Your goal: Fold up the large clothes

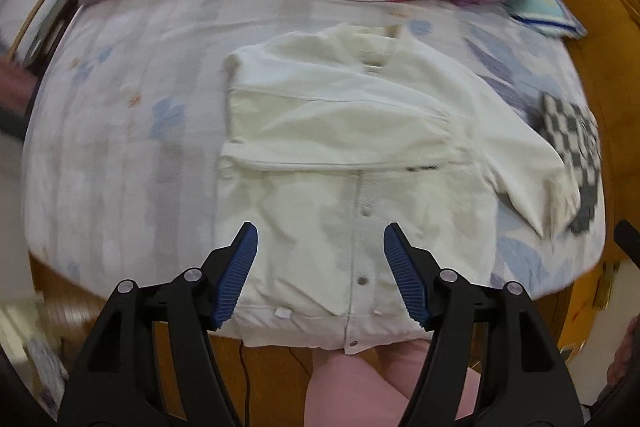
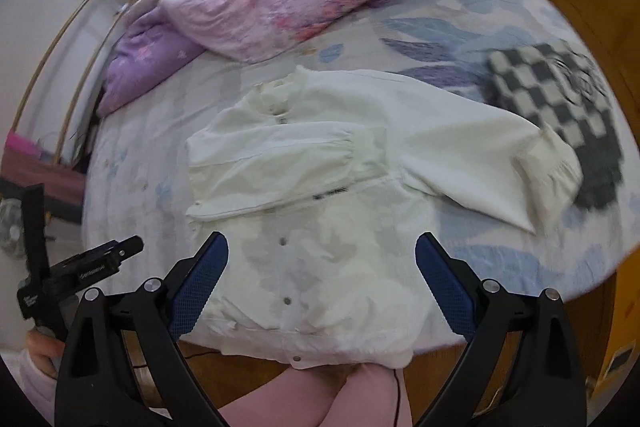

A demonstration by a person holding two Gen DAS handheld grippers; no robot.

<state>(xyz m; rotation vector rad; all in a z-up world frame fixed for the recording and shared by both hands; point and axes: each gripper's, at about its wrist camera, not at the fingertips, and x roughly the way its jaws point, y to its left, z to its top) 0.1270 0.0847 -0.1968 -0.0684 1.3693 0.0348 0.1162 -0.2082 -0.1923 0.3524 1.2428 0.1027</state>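
Blue-padded left tongs (image 1: 320, 239) and right tongs (image 2: 322, 251) hang spread wide above the bed (image 1: 120, 147), pinching nothing. Below them the white jacket (image 1: 360, 147) lies flat. One sleeve is folded across its chest. The other sleeve (image 2: 500, 163) sticks out and looks not yet folded.

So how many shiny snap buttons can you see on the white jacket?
3 in the right wrist view: one mid-front, one lower, one at the hem. The folded sleeve may hide more.
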